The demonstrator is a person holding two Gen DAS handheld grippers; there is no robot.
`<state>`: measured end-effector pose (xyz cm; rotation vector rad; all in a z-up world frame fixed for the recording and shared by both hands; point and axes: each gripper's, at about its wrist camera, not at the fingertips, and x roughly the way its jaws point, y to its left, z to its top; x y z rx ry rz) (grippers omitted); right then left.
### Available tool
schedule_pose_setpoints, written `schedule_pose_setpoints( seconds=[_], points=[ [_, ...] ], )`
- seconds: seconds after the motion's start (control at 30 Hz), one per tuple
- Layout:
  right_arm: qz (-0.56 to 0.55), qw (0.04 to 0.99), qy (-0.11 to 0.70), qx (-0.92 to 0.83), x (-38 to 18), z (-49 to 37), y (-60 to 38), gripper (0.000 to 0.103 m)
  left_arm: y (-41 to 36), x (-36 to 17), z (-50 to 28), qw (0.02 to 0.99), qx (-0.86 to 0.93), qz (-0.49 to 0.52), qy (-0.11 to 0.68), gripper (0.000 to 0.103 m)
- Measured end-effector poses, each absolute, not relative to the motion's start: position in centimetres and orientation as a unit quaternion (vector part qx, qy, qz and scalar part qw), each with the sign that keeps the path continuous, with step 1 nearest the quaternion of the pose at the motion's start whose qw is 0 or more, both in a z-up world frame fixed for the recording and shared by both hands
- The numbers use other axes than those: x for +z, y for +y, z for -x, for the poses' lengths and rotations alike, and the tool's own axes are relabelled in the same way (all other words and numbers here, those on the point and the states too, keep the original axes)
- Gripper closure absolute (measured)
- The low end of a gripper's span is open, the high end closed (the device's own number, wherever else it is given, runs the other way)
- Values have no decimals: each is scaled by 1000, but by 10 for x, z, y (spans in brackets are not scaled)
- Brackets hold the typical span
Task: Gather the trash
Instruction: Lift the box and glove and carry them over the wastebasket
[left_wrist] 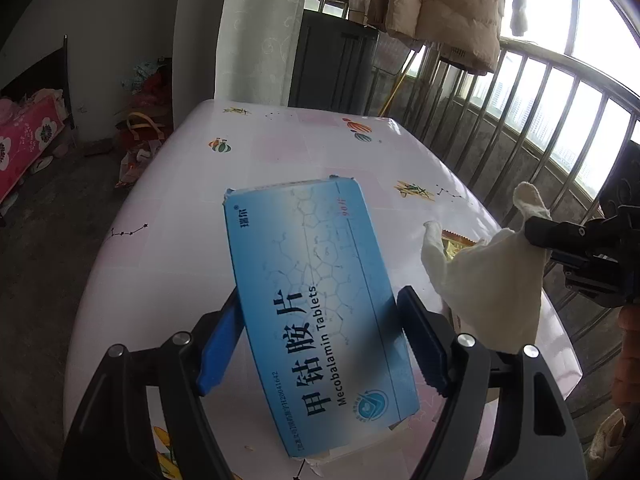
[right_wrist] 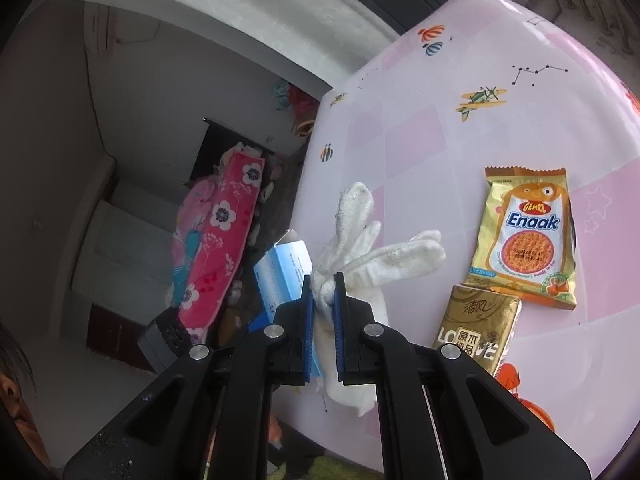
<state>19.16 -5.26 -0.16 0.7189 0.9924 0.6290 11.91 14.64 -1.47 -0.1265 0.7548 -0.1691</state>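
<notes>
My left gripper (left_wrist: 320, 300) is shut on a blue tablet box (left_wrist: 316, 300), its blue pads pressing both long sides and holding it tilted above the table (left_wrist: 168, 272). In the right wrist view the same box (right_wrist: 280, 272) shows at the left of my right gripper (right_wrist: 323, 284), which is shut on a white cloth glove (right_wrist: 376, 260) that hangs off the table with its fingers splayed. The glove (left_wrist: 492, 280) and the right gripper's black body appear at the right of the left wrist view. A gold snack packet (right_wrist: 528, 236) and a gold tissue pack (right_wrist: 480, 328) lie flat on the table.
The table wears a pink-and-white checked cover (right_wrist: 440, 136) with small cartoon prints. A metal balcony railing (left_wrist: 540, 120) runs behind it, with a beige coat (left_wrist: 444, 8) hanging above. A dark cabinet (left_wrist: 332, 68) stands at the far end. A pink flowered bed (right_wrist: 224, 240) and floor clutter lie to the left.
</notes>
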Motion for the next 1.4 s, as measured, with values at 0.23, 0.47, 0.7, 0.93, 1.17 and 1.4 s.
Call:
schedule_pose_setpoints(
  seconds=[0.23,0.47,0.7,0.93,1.17,1.4],
  points=[
    [-327,779,444,299,10,-186,-54,96,150,-2,-110,930,-81,62,352,29],
    [-327,786,426,307,24,-183,-56,96,149,13,-98,937,-85,65,333,29],
    [-338,790,406,311,37,-175,-73,96,140,24,-94,942,-93,66,317,29],
    [-338,807,388,291,53,-169,-96,96,128,38,-93,945,-116,69,297,29],
    [-351,825,356,263,67,-155,-129,96,103,55,-96,946,-152,56,282,29],
    [-374,843,317,220,77,-128,-173,96,63,69,-103,936,-211,33,281,29]
  ],
)
